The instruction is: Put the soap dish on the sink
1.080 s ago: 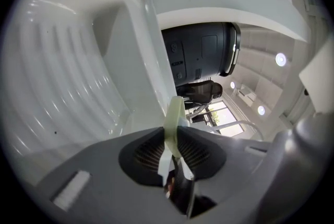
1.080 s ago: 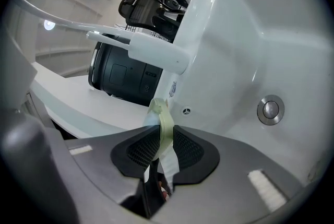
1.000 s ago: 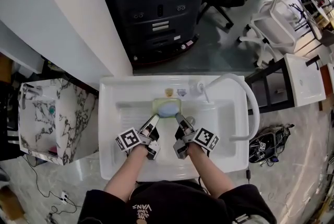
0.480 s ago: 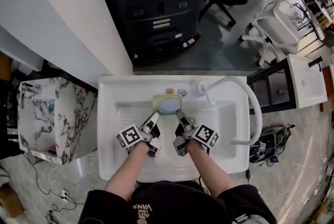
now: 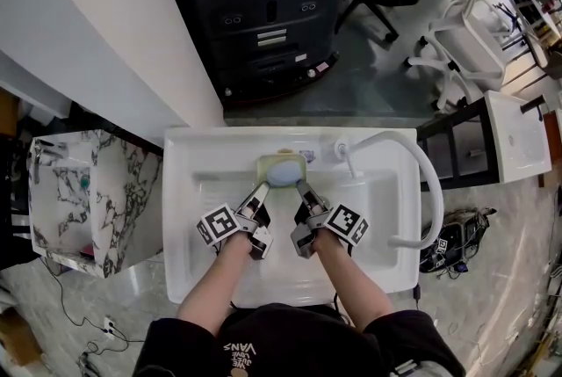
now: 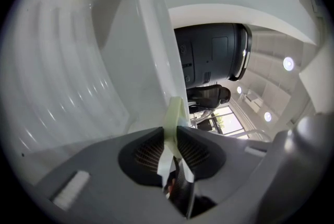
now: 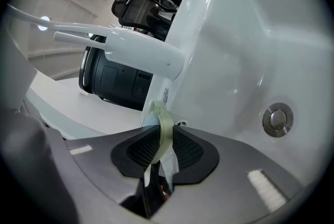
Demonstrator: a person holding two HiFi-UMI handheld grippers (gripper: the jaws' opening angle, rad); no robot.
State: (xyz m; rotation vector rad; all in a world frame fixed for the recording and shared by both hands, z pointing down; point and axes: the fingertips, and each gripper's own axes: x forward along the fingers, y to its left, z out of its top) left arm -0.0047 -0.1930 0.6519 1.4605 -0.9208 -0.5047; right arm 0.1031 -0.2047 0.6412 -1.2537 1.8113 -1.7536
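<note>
The soap dish (image 5: 281, 170) is pale green with a blue soap bar in it. It hangs over the back rim of the white sink (image 5: 189, 191), just left of the faucet (image 5: 338, 147). My left gripper (image 5: 261, 193) is shut on the dish's left edge and my right gripper (image 5: 304, 190) on its right edge. In the left gripper view the thin green rim (image 6: 175, 116) runs up between the ribbed pads (image 6: 148, 152). In the right gripper view the rim (image 7: 163, 126) is pinched the same way, with the faucet spout (image 7: 130, 50) above and the drain plug (image 7: 276, 118) at the right.
A white hose (image 5: 426, 191) loops from the faucet round the sink's right side. A black machine (image 5: 263, 6) stands behind the sink. A marble-patterned basin (image 5: 88, 199) is at the left. A dark shelf (image 5: 457, 151) and a bag (image 5: 452, 245) are at the right.
Both grippers have carried the soap dish a little away from me, from over the basin toward the sink's back rim. Both grips are unchanged.
</note>
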